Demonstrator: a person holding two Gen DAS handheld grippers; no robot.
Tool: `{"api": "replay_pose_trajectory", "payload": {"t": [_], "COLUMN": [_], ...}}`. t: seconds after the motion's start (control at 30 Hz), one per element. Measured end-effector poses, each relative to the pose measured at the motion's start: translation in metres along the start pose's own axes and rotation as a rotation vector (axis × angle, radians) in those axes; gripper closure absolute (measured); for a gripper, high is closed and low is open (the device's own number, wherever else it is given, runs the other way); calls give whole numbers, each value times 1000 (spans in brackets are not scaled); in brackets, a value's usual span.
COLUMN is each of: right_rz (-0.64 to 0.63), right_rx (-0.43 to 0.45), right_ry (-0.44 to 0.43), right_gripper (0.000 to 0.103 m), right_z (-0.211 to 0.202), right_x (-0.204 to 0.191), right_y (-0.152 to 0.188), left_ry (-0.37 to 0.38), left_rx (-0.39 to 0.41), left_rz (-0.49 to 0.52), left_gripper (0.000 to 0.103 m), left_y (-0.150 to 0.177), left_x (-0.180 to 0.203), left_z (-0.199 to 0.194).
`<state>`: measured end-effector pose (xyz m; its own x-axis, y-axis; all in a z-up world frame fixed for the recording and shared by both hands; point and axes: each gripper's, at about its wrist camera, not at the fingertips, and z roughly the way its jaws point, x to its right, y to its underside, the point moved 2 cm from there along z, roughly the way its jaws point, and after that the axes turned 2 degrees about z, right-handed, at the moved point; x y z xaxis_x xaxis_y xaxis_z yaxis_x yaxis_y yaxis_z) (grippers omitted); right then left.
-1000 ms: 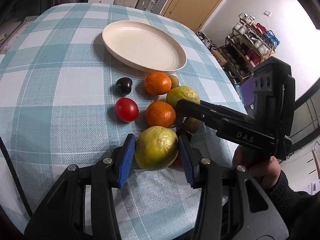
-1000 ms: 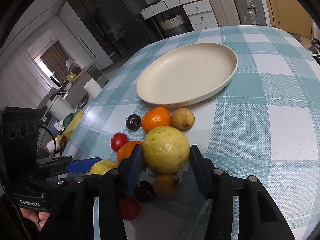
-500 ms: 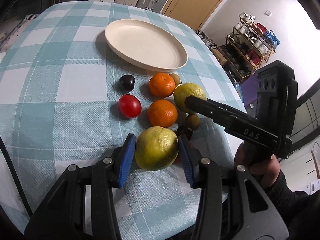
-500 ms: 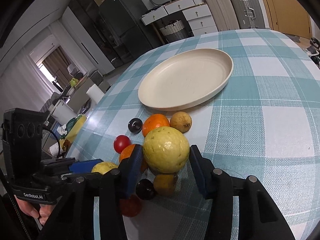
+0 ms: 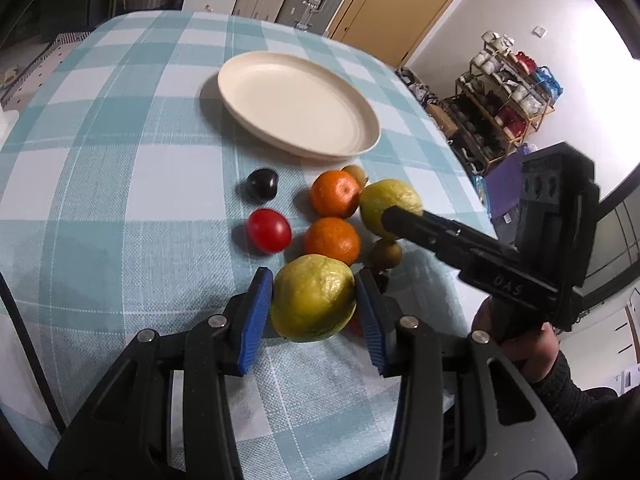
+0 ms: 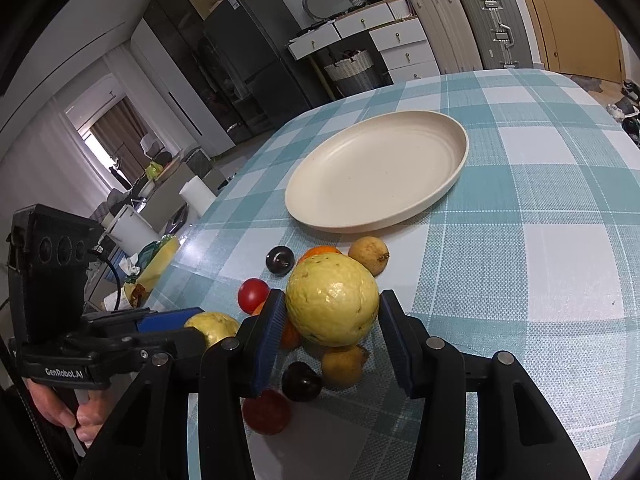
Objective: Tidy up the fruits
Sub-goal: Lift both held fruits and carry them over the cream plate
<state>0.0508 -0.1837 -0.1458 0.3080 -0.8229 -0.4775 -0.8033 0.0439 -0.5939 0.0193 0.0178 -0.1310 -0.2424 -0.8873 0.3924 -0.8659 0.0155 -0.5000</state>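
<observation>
Left tool (image 5: 314,314) clamped on a yellow-green guava (image 5: 312,298), right tool (image 6: 332,330) clenched around a second guava (image 6: 333,298); both apparently raised off the checked desk (image 5: 120,184), ready for the empty cream plate (image 5: 362,146) beyond. Oranges (image 5: 334,238), red tomato (image 5: 269,230) and dark plum (image 5: 262,185) left clustered near the plate. Small fruits under the right-hand guava partly hidden, kind hard to tell.
</observation>
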Motion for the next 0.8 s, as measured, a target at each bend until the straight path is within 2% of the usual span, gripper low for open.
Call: {"api": "replay_pose_trajectory", "payload": {"t": [0.17,0.27,0.37,0.57,0.8], "right_rz": [1,2,3,8,8], "right_rx": [0,-1,0,11,38], "right_ry": [2,1,2,1,-6], "right_gripper": [54,54,54,54,54], "right_z": [0,0,0,-3,-10], "right_x": [0,0,1,3,3], "right_y": [2,2,2,3,-3], "left_ry": [-35,-22,-41,-26,-8], "left_rx": [5,-26,-22,-27,31], "left_rz": [41,46,61,49,44], "left_gripper": [61,58,57,58,58], "left_y": [7,12,15,12,-5], "left_x": [7,10,13,12,13], "left_z": [4,12,14,15,-7]}}
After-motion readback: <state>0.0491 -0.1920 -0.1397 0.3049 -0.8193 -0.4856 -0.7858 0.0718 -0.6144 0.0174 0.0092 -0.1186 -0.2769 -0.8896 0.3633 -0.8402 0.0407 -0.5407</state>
